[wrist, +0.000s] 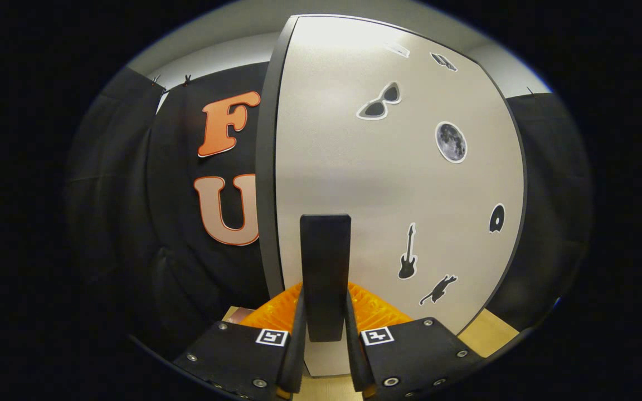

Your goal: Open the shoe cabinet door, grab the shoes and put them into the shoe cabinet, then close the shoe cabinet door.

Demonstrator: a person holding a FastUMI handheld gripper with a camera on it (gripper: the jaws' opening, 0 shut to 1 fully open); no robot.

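Cabinet door [388,184], pale panel with dark edge, stands upright right ahead; its black handle [325,273] sits between the fingers. Gripper [325,340] pinches the handle, a finger pressed on each side. Stickers on the door: sunglasses [379,102], moon [451,142], guitar [408,252]. Wooden floor [488,332] below.

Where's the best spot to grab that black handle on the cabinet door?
Grip the black handle across its two long sides, coming straight at the cabinet door. It is a tall, narrow bar standing out from the flat panel, so the fingers fit either side. The gripper already sits that way, fingers pressed on its lower part.
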